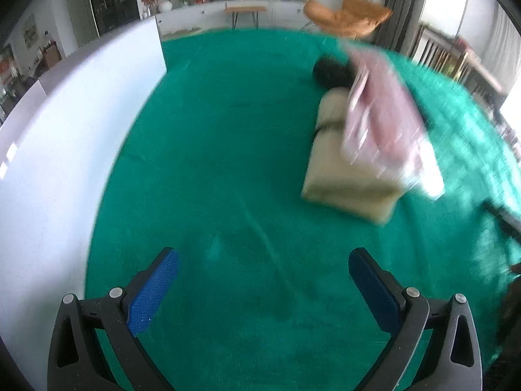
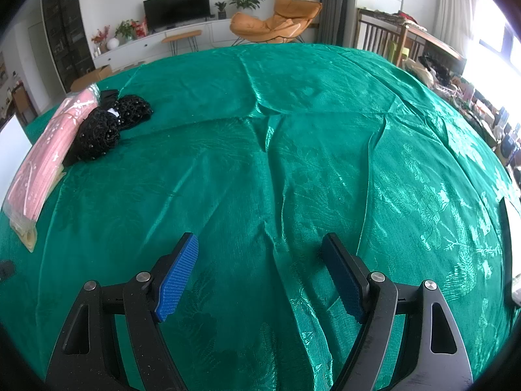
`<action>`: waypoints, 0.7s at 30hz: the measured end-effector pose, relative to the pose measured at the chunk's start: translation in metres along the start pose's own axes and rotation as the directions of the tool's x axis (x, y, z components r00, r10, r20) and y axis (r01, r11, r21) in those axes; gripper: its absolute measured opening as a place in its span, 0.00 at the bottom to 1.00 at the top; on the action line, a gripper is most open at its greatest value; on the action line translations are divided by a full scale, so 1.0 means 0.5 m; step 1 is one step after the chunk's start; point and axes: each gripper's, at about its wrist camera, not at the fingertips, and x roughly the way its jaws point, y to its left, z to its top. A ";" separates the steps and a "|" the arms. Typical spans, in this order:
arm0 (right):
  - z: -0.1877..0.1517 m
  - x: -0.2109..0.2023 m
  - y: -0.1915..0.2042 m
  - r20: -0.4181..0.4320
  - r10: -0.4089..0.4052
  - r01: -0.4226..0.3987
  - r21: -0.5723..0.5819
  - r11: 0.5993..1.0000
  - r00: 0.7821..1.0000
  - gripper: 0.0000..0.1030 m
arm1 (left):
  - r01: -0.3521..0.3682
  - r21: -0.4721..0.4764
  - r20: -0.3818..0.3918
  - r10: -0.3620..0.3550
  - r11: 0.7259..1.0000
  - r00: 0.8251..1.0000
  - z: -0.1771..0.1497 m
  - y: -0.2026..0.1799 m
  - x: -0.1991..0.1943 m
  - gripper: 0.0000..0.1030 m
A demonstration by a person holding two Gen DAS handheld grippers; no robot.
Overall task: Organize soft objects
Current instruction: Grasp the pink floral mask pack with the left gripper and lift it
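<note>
Soft objects, grouped on the green cloth [image 2: 293,150]. A pink packet [image 1: 384,120], wrapped in clear film, lies on top of a cream folded bundle [image 1: 342,176] bound by a dark band; in the left wrist view the packet is blurred, so its edges cannot be read. At the far end of the pair, touching them, lies a black beaded net piece [image 2: 110,123]. In the right wrist view the same group sits at the far left of the cloth, the pink packet [image 2: 49,153] lengthwise with the cream edge showing under its near end.

Surface. The cloth is shiny, with a woven flower pattern and several raised creases running toward the camera. A white panel [image 1: 49,163] borders it on the left side in the left wrist view.

Room. Behind the table stand a white low cabinet [image 2: 153,42] bearing a dark television [image 2: 177,6] and potted plants, an orange lounge chair [image 2: 276,19], a grey curtain and a wooden rail; bright windows lie to the right.

Grippers. The left gripper [image 1: 263,260] points down at bare cloth, blue pads spread wide, nothing between them, the group well ahead and to its right. The right gripper [image 2: 260,244] likewise tilts down over the creased cloth, jaws released and empty, well apart from the objects.
</note>
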 end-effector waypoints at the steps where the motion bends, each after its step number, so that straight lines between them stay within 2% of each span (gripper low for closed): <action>1: 0.000 0.000 0.000 0.000 0.000 0.000 0.000 1.000 1.000 0.78 | 0.029 -0.007 0.030 -0.029 1.000 0.999 0.012 0.001 -0.018 0.99; 4: 0.000 0.000 0.000 0.000 0.000 0.000 0.000 1.000 1.000 0.78 | 0.129 0.021 0.100 -0.131 0.991 0.986 0.083 -0.031 -0.062 1.00; 6: 0.000 0.000 0.000 0.000 0.000 0.000 0.000 1.000 1.000 0.78 | 0.134 0.069 0.086 -0.140 0.989 0.986 0.138 -0.070 -0.053 1.00; 9: 0.000 0.000 0.000 0.000 0.001 -0.001 0.001 1.000 1.000 0.78 | 0.121 0.148 0.004 -0.122 0.982 0.992 0.225 -0.146 0.017 1.00; 10: 0.000 0.000 0.000 0.000 0.001 -0.001 0.001 1.000 1.000 0.78 | 0.097 0.183 -0.027 -0.094 0.978 0.995 0.247 -0.174 0.049 1.00; 14: 0.000 0.000 0.001 0.000 0.000 0.000 0.000 1.000 1.000 0.78 | 0.030 0.268 -0.107 -0.001 0.963 0.994 0.279 -0.247 0.132 0.97; 15: 0.000 0.000 0.001 0.000 0.000 0.000 0.001 1.000 1.000 0.78 | 0.018 0.287 -0.096 0.010 0.958 0.995 0.280 -0.260 0.138 0.82; 16: 0.000 0.000 0.001 0.000 0.001 -0.001 0.001 1.000 1.000 0.78 | 0.013 0.303 -0.088 0.015 0.953 0.996 0.278 -0.269 0.141 0.49; 18: 0.000 0.000 0.001 0.000 0.000 0.000 0.001 1.000 1.000 0.78 | 0.002 0.315 -0.078 0.024 0.949 0.997 0.282 -0.267 0.135 0.38; 19: 0.000 0.000 0.001 0.000 0.000 0.000 0.001 1.000 1.000 0.78 | 0.023 0.311 -0.065 -0.003 0.950 0.998 0.280 -0.255 0.120 0.24; 21: 0.000 0.000 0.001 0.000 0.001 -0.001 0.001 1.000 1.000 0.78 | 0.048 0.304 -0.055 -0.033 0.951 0.998 0.273 -0.223 0.080 0.22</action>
